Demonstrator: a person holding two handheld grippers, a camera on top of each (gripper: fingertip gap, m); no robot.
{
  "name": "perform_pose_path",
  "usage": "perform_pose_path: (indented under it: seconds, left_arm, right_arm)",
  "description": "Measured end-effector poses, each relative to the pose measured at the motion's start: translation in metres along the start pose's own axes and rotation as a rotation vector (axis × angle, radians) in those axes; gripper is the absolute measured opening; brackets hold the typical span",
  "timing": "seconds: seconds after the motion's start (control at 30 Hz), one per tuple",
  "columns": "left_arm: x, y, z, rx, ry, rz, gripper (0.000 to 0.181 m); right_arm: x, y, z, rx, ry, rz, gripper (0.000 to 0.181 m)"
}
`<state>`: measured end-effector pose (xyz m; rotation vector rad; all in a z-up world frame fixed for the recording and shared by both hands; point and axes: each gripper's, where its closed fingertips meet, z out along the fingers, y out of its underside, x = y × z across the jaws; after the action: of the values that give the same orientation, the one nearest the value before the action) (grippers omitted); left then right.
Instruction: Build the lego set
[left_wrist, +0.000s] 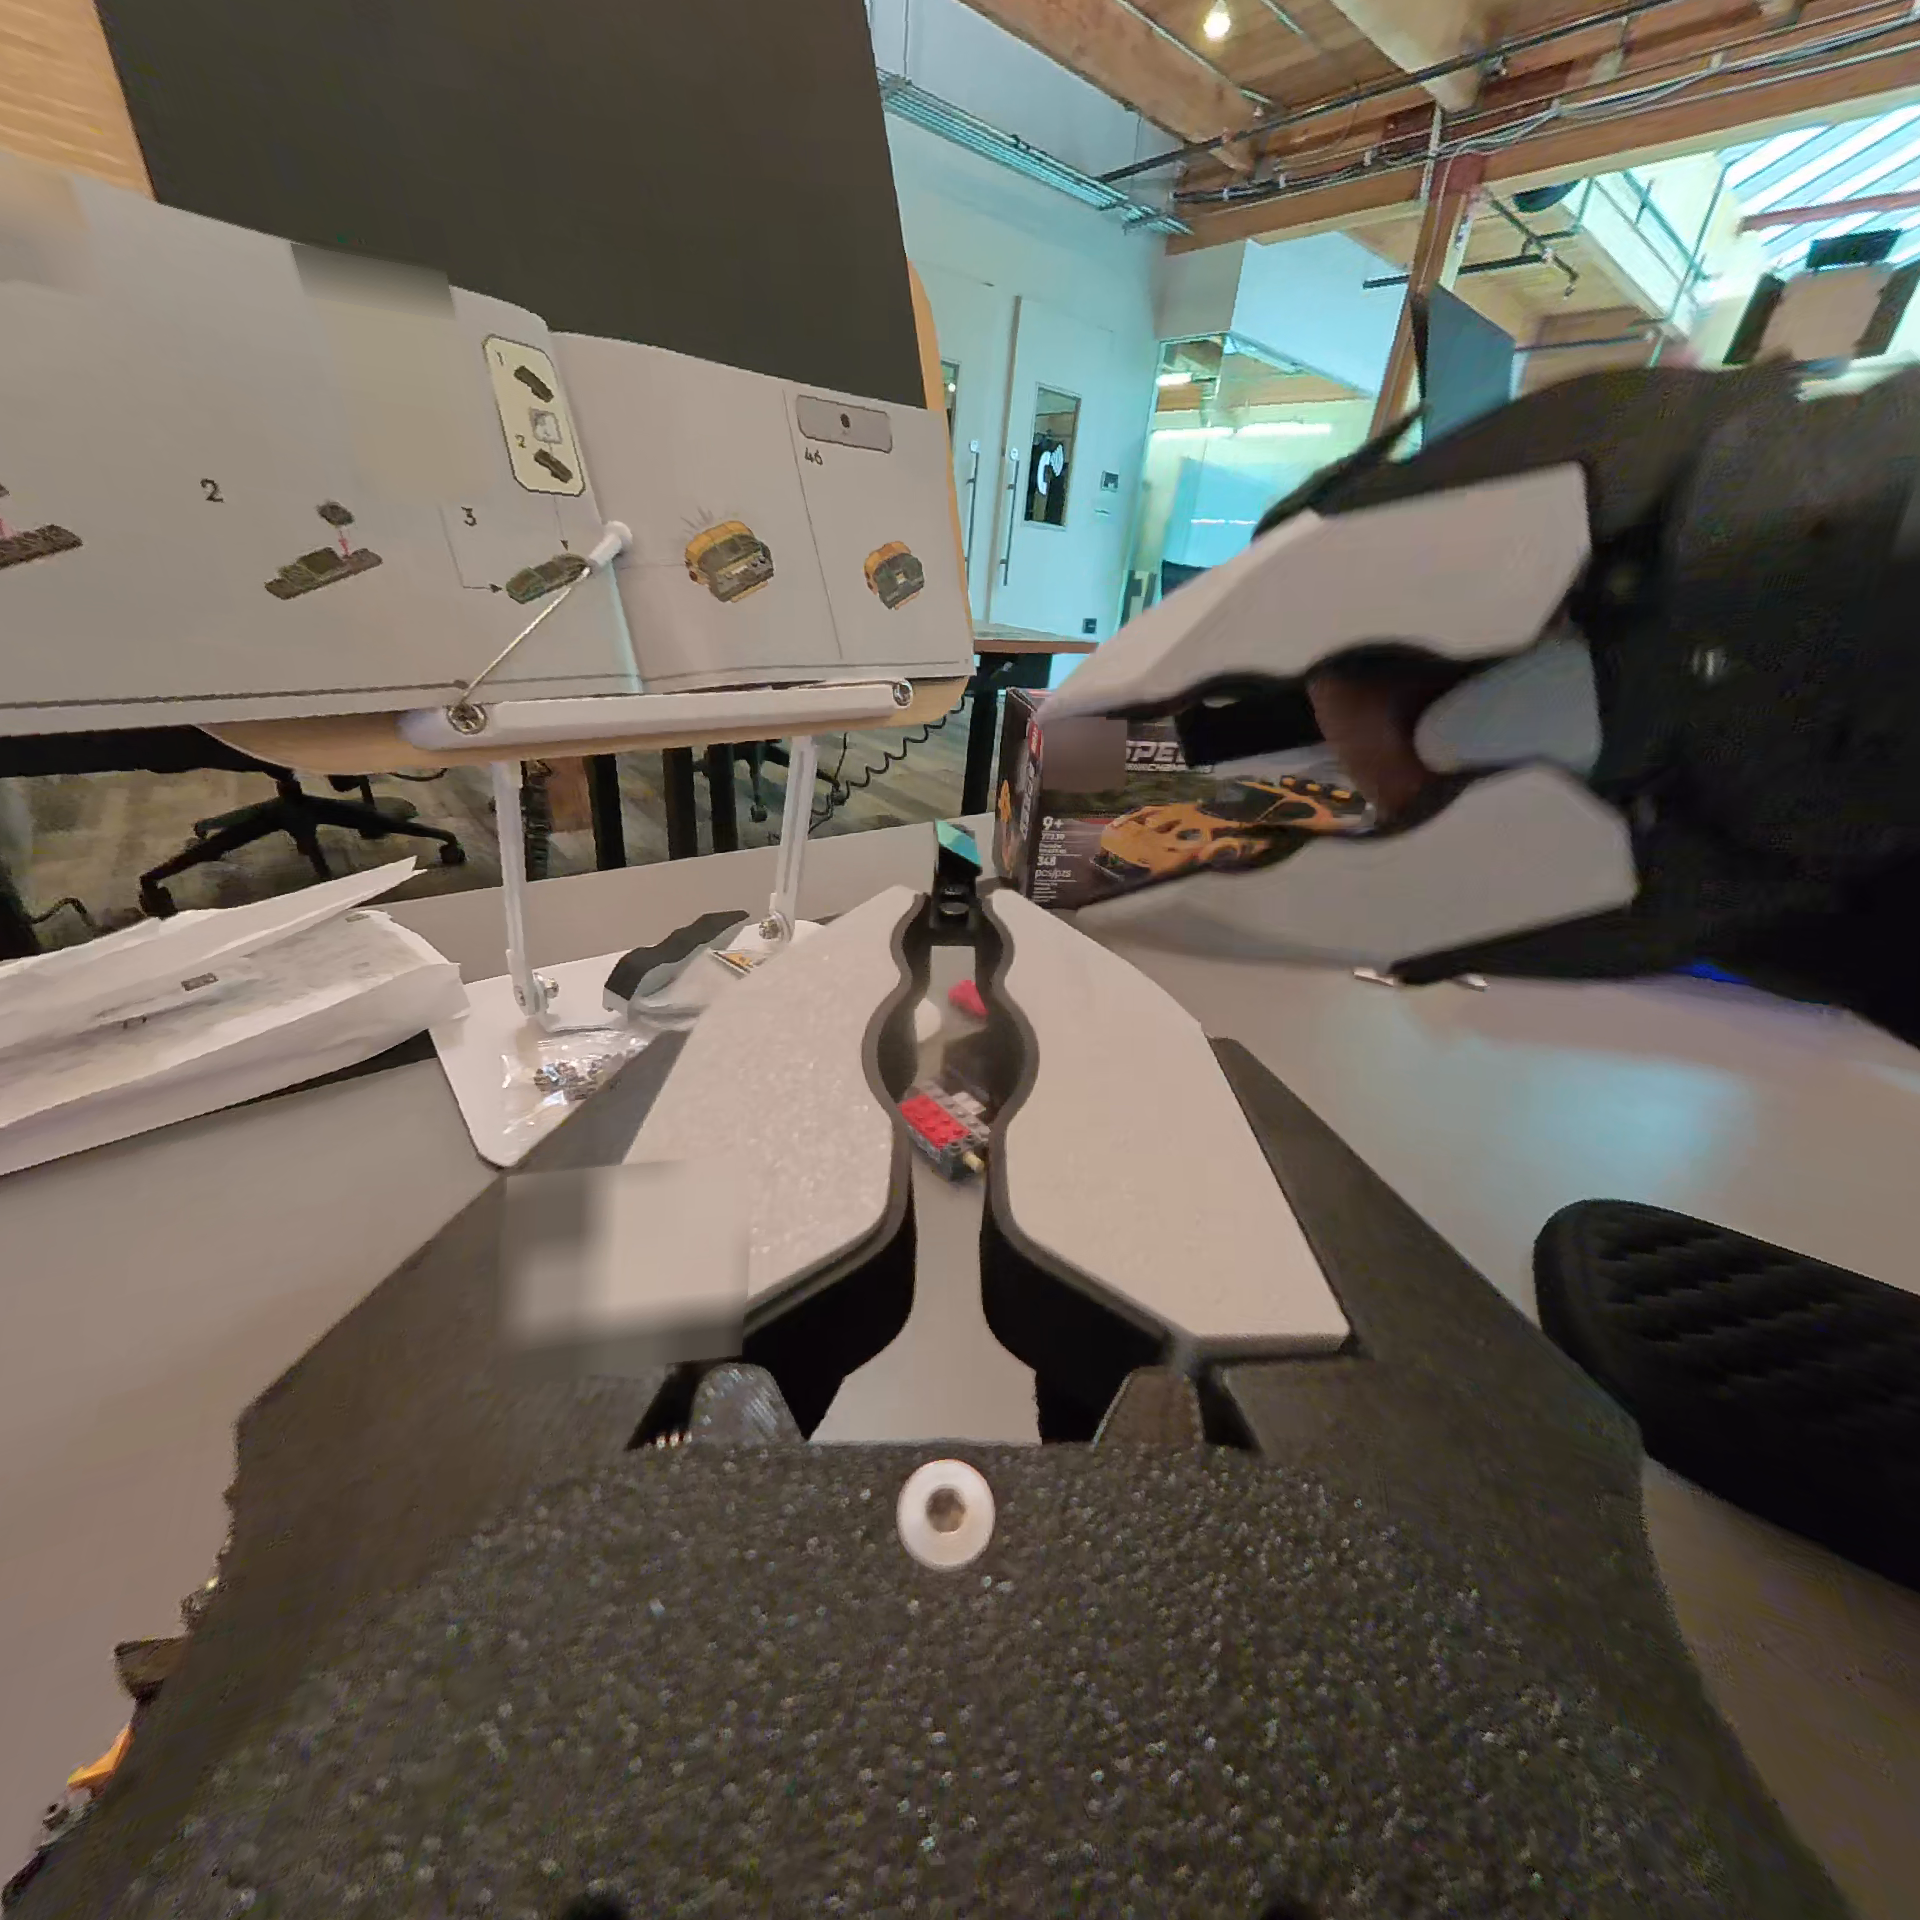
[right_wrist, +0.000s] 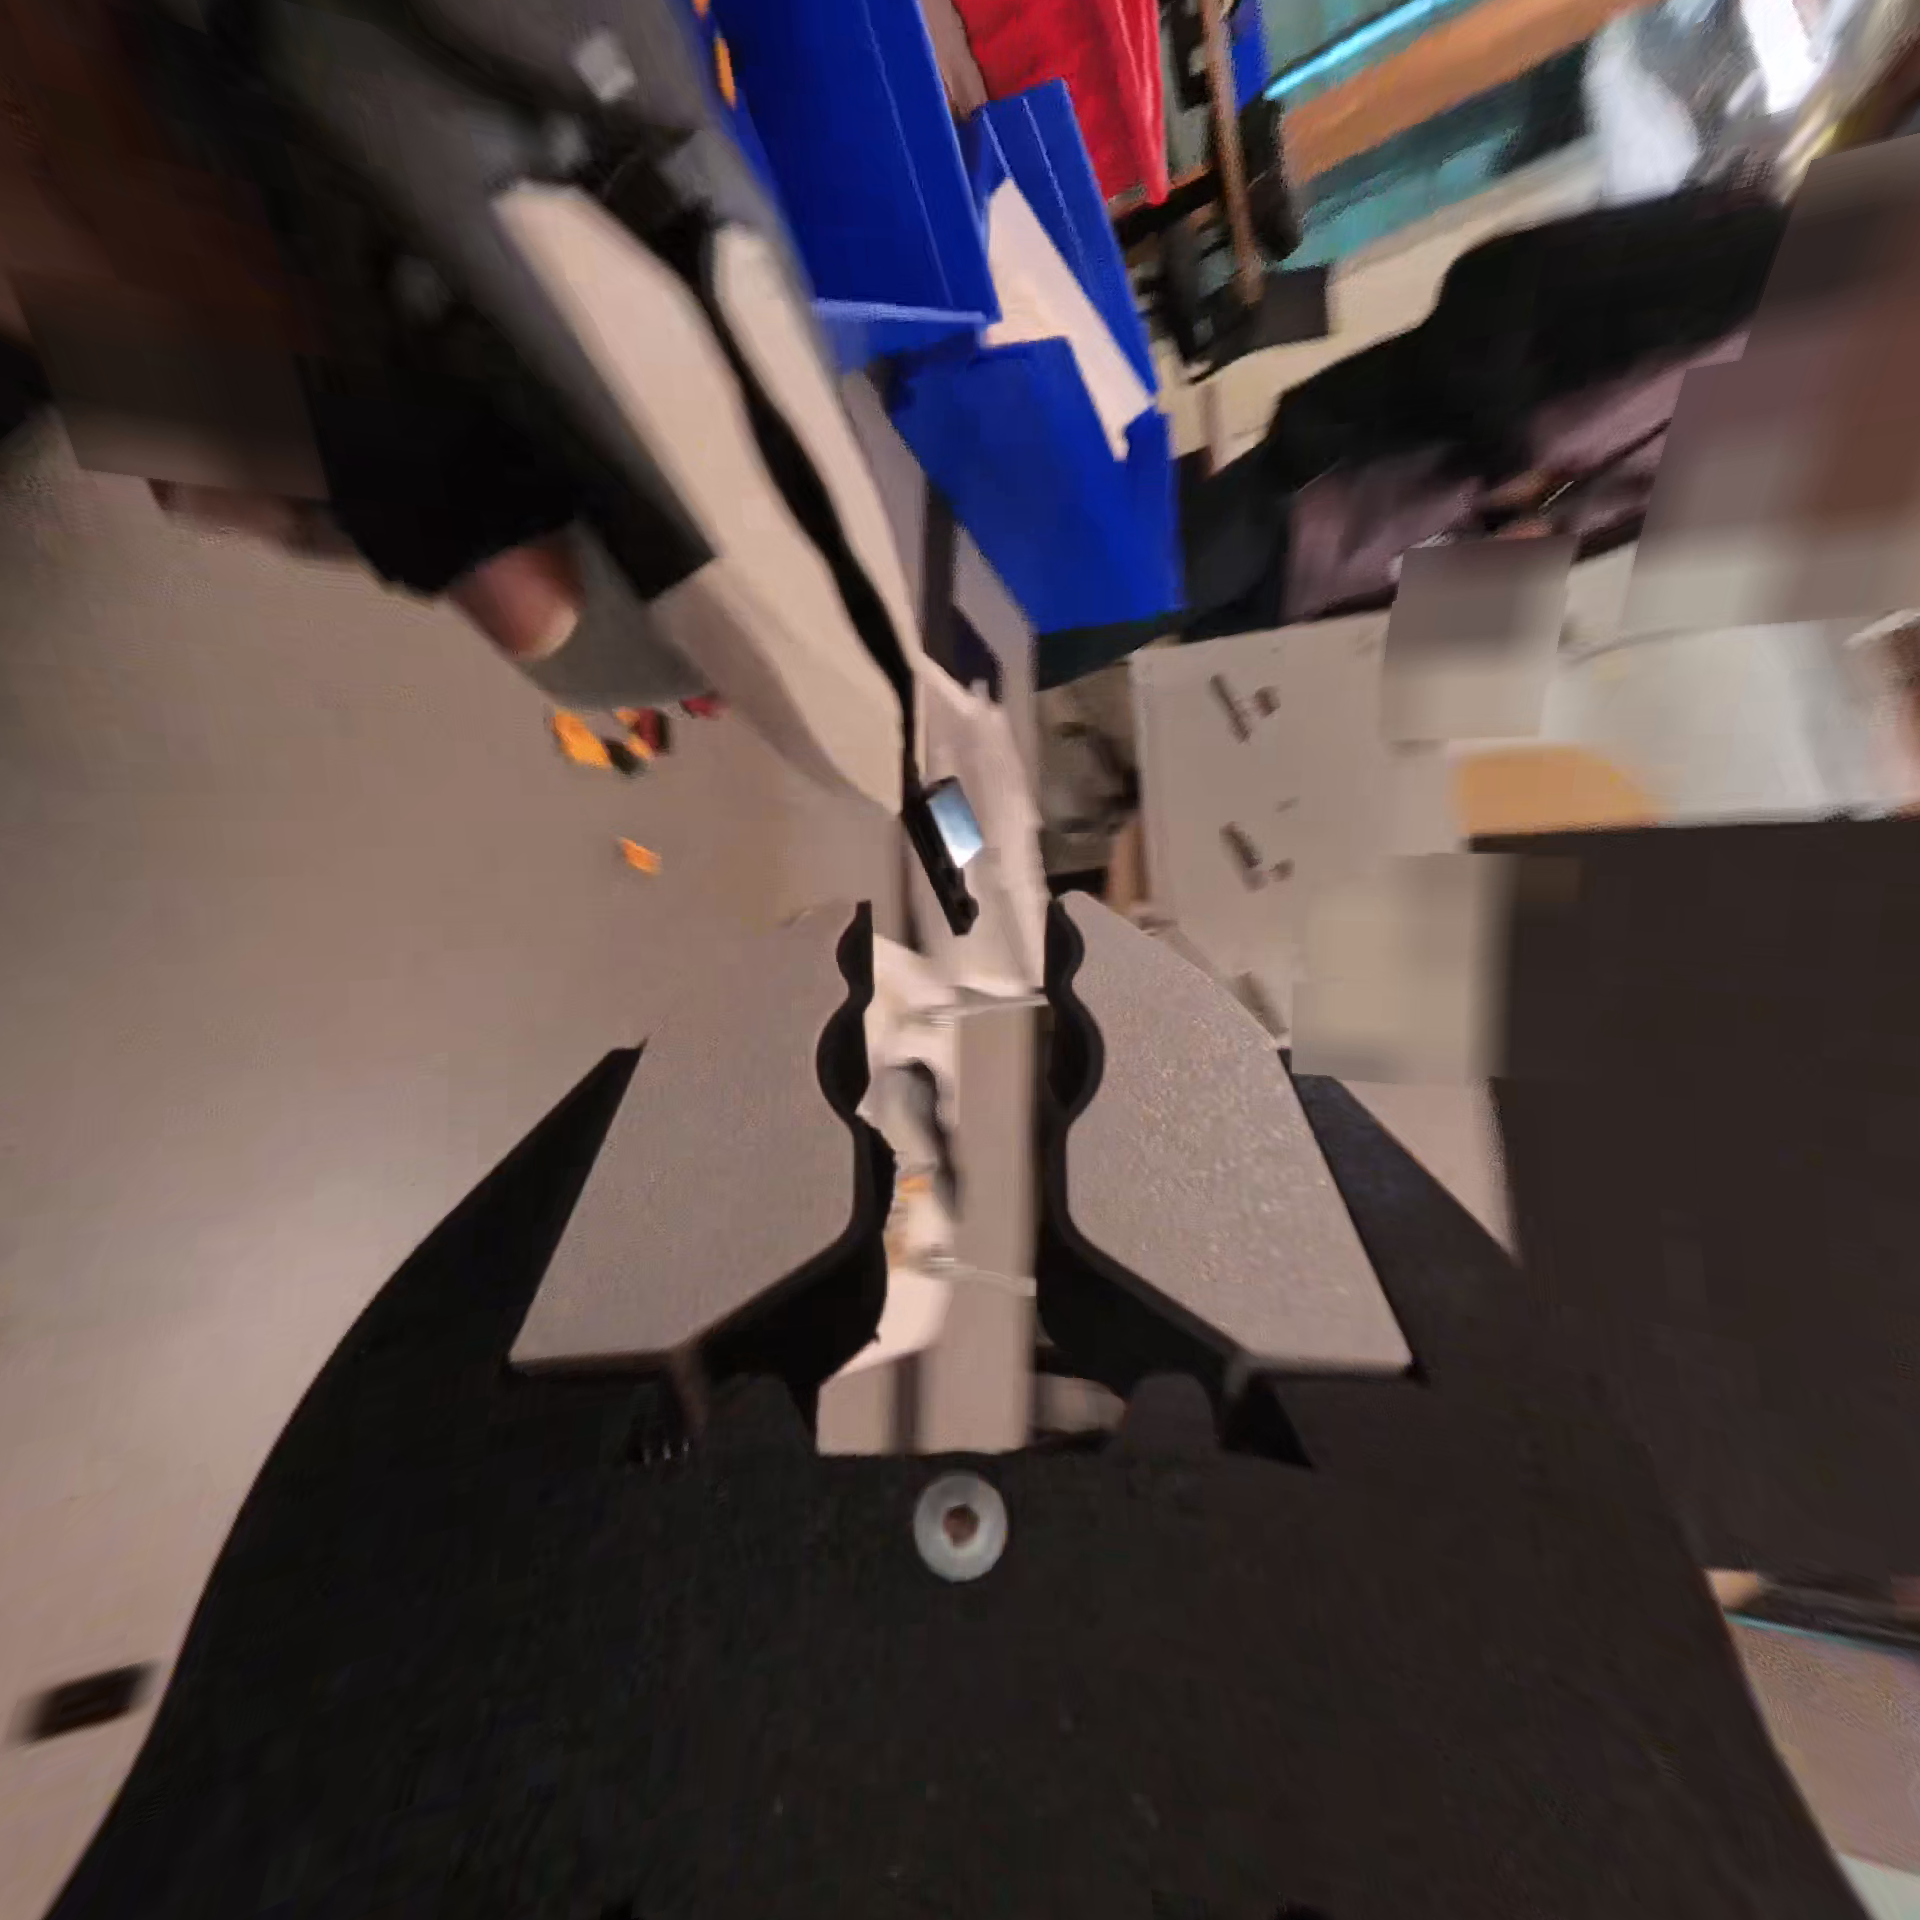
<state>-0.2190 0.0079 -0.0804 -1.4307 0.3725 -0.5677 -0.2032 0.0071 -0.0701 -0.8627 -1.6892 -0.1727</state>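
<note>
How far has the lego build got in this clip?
Done: only a small red and grey sub-assembly lies on the table. In hand: the left gripper pinches a small black piece at its tips, while the right gripper hovers open beside it. Left: most of the build; the instruction booklet is open on its stand and loose orange pieces wait on the table.

— What's in your left tongs?

— My left gripper (left_wrist: 954, 902) pinches a small black piece (left_wrist: 954, 883) at its fingertips, above the grey table (left_wrist: 1455, 1122). Between my fingers, lower down, a red and grey brick assembly (left_wrist: 948, 1127) lies on the table.

— And farther off?

— The instruction booklet (left_wrist: 499, 540) stands open on a white stand at far left. My right gripper (left_wrist: 1060, 810) hangs at right, blurred, fingers parted, before the set's box (left_wrist: 1174, 831).
</note>
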Motion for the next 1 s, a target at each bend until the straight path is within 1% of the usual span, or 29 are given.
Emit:
perform_pose_path:
  seconds: [0.03, 0.07, 0.1, 0.17, 0.3, 0.43, 0.57, 0.67, 0.73, 1.0]
  left_arm:
    - [0.001, 0.000, 0.000, -0.005, 0.005, -0.006, 0.008]
    - [0.001, 0.000, 0.001, -0.010, 0.009, -0.011, 0.008]
    - [0.001, 0.000, 0.001, -0.014, 0.011, -0.014, 0.008]
    - [0.002, 0.001, 0.001, -0.024, 0.014, -0.018, 0.008]
    - [0.002, 0.002, 0.001, -0.035, 0.017, -0.022, 0.008]
    - [0.004, 0.002, 0.001, -0.041, 0.026, -0.030, 0.008]
    - [0.004, 0.000, 0.001, -0.039, 0.026, -0.036, 0.008]
    - [0.002, -0.002, 0.000, -0.032, 0.015, -0.038, 0.008]
    - [0.002, -0.002, 0.000, -0.033, 0.013, -0.038, 0.008]
    - [-0.007, -0.003, -0.001, -0.032, -0.009, -0.032, 0.008]
  right_arm:
    - [-0.004, -0.001, 0.003, -0.008, 0.046, -0.111, 0.031]
    - [-0.008, -0.002, 0.006, -0.014, 0.074, -0.179, 0.030]
    - [-0.012, -0.002, 0.010, -0.022, 0.083, -0.209, 0.031]
    - [-0.012, 0.000, 0.016, -0.029, 0.093, -0.202, 0.035]
    - [-0.004, -0.001, 0.018, -0.006, 0.113, -0.191, 0.036]
    - [-0.011, -0.002, 0.023, 0.002, 0.112, -0.214, 0.035]
    - [-0.010, -0.002, 0.025, 0.007, 0.141, -0.184, 0.028]
    - [-0.007, -0.005, 0.024, 0.022, 0.187, -0.192, 0.014]
    - [-0.006, -0.006, 0.024, 0.022, 0.212, -0.190, 0.011]
    - [0.000, -0.002, 0.019, 0.025, 0.224, -0.124, 0.012]
